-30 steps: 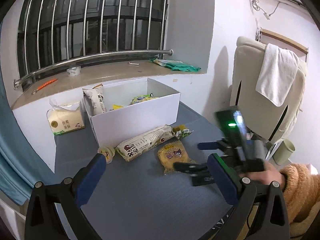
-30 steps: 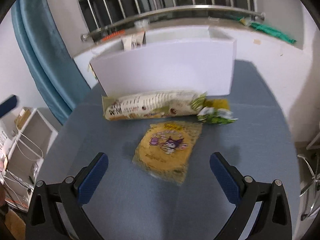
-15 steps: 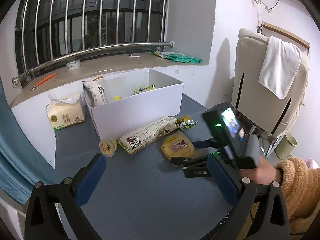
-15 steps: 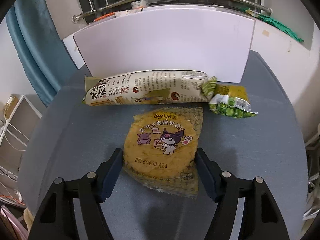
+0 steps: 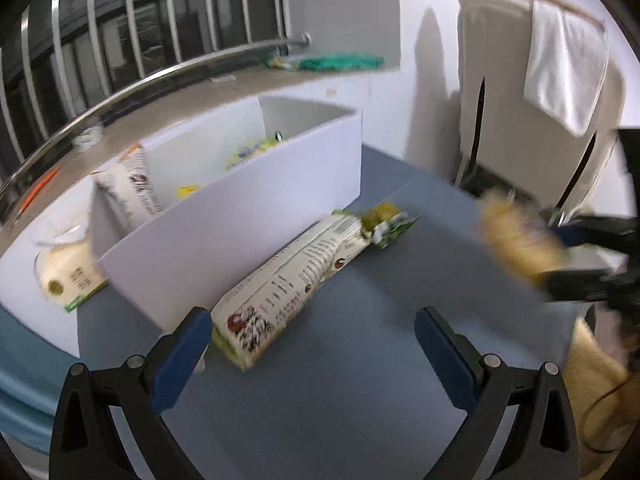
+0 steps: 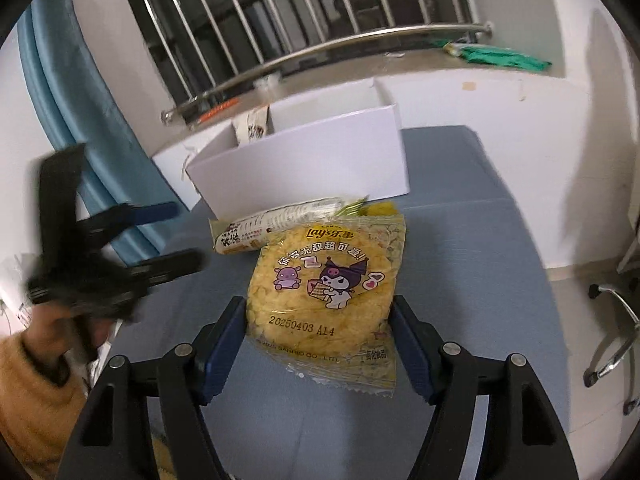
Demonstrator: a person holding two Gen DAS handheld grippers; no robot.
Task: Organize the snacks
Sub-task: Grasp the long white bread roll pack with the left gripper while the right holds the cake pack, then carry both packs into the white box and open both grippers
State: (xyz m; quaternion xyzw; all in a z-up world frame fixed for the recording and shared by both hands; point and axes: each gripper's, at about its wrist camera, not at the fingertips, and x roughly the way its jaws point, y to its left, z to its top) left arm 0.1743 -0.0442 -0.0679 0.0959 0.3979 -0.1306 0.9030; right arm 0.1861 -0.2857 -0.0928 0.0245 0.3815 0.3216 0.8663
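Note:
My right gripper (image 6: 320, 344) is shut on a yellow Lay's chip bag (image 6: 326, 280) and holds it above the blue table (image 6: 460, 248); the bag shows blurred at the right of the left wrist view (image 5: 516, 236). My left gripper (image 5: 312, 354) is open and empty, close to the end of a long white snack pack (image 5: 292, 280) that lies against the white box (image 5: 248, 216). A small green and yellow packet (image 5: 386, 222) lies at the pack's far end. The box holds a white bag (image 5: 134, 188) and other snacks.
A tissue pack (image 5: 66, 276) lies left of the box by the wall. A window ledge with bars (image 6: 320, 68) runs behind. A chair with a towel (image 5: 560, 68) stands at the right. A blue curtain (image 6: 80, 120) hangs at the left.
My right gripper has closed on the chip bag and lifted it off the table. My left gripper has moved forward and down toward the long white pack.

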